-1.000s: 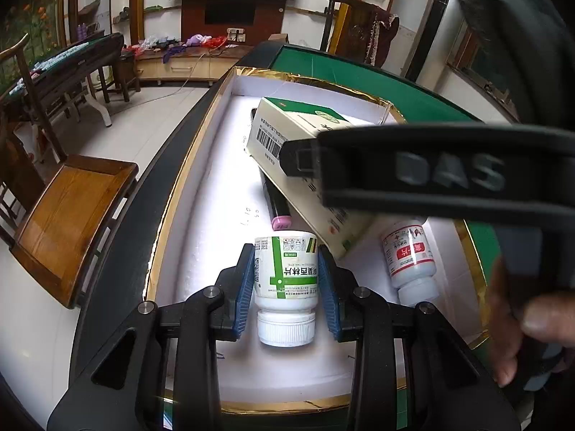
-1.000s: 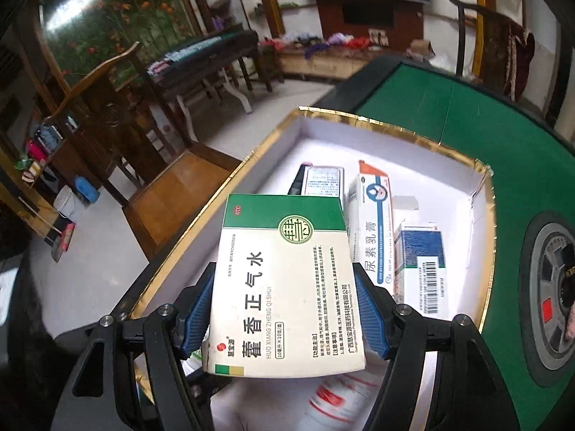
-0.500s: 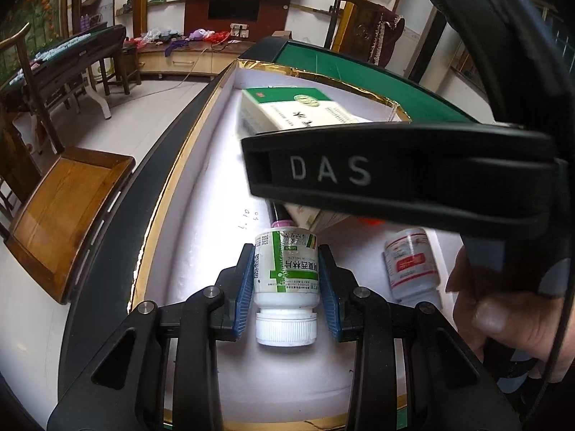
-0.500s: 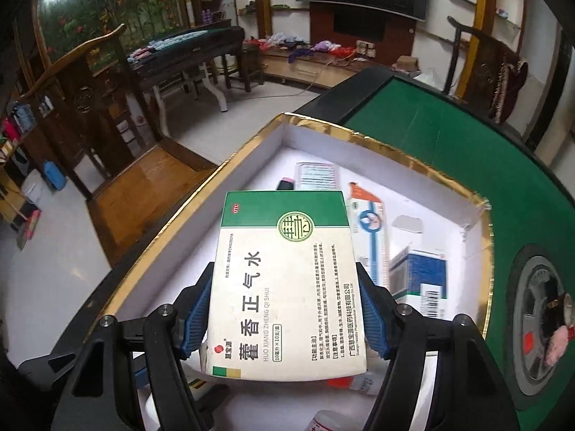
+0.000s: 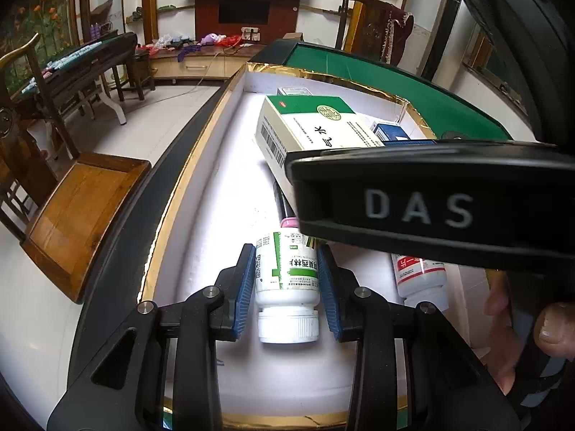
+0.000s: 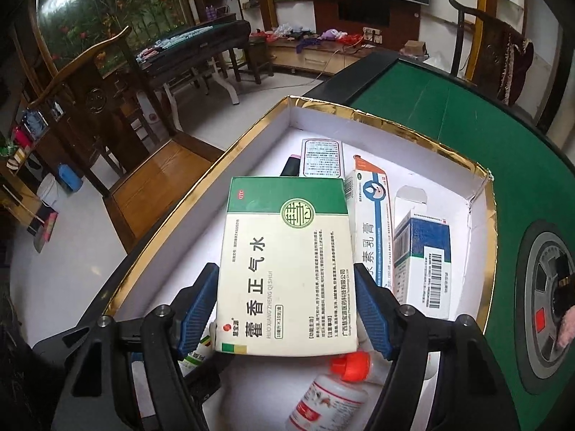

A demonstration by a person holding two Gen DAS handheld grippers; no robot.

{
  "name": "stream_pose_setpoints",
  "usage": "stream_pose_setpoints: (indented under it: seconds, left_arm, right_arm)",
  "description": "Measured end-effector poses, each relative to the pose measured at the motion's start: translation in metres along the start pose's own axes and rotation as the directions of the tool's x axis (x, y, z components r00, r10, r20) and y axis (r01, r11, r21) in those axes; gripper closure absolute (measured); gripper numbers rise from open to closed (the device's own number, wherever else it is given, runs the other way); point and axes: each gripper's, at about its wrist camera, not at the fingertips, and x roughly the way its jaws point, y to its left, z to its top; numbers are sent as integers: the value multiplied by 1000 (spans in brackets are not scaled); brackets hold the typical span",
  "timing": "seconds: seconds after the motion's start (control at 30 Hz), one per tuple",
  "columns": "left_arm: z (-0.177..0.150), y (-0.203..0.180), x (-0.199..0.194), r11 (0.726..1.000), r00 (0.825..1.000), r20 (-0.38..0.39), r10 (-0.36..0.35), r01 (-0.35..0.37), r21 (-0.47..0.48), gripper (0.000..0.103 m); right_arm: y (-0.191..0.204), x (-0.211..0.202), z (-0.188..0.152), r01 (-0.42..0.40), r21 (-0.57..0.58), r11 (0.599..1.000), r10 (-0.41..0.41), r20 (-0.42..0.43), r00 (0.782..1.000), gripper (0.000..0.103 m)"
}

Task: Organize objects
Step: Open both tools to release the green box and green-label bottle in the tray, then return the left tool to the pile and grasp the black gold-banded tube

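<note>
My left gripper (image 5: 286, 289) is shut on a white pill bottle with a green label (image 5: 286, 280), its cap toward me, low over the floor of a white, gold-rimmed box (image 5: 187, 186). My right gripper (image 6: 287, 309) is shut on a large green and white medicine carton (image 6: 287, 269) and holds it above the box (image 6: 251, 133). The carton also shows in the left wrist view (image 5: 309, 133), with the right gripper's black body (image 5: 431, 208) across it.
In the box lie an orange-and-blue tube carton (image 6: 370, 215), a blue carton (image 6: 424, 262), a small white box (image 6: 321, 158), a dark pink-capped tube (image 5: 285, 212), a red-labelled bottle (image 5: 420, 276) and an orange-capped bottle (image 6: 337, 391). The box sits on a green table (image 6: 467, 115). A wooden chair (image 5: 79, 212) stands left.
My right gripper has carried the carton up and farther over the box, so more cartons show beneath it. My left gripper still holds the bottle, barely moved.
</note>
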Motion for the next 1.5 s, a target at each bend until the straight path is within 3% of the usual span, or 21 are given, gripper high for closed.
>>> stream_pose_setpoints:
  seconds: [0.23,1.03,1.3,1.5]
  left_arm:
    - [-3,-3,-10,1000,1000,18,7,-7,4,58]
    - [-9,-33,-46,998,995,84,48,-52,43,58]
    - [-3,-42,-61,999,994,102,32,-36,41,58]
    - [5,-74,-69,996,996,94,-9,0,91,58]
  right_arm:
    - [-3,-12,-8,-29,26,999,29,6,1000,29]
    - [-21,-62,-41,-63,58,996,58,84,995,29]
    - [-51,-83,-60,-91,106,990,78,123,989,29]
    - [-103,-113,-87,-88,155,984,61,172,983,29]
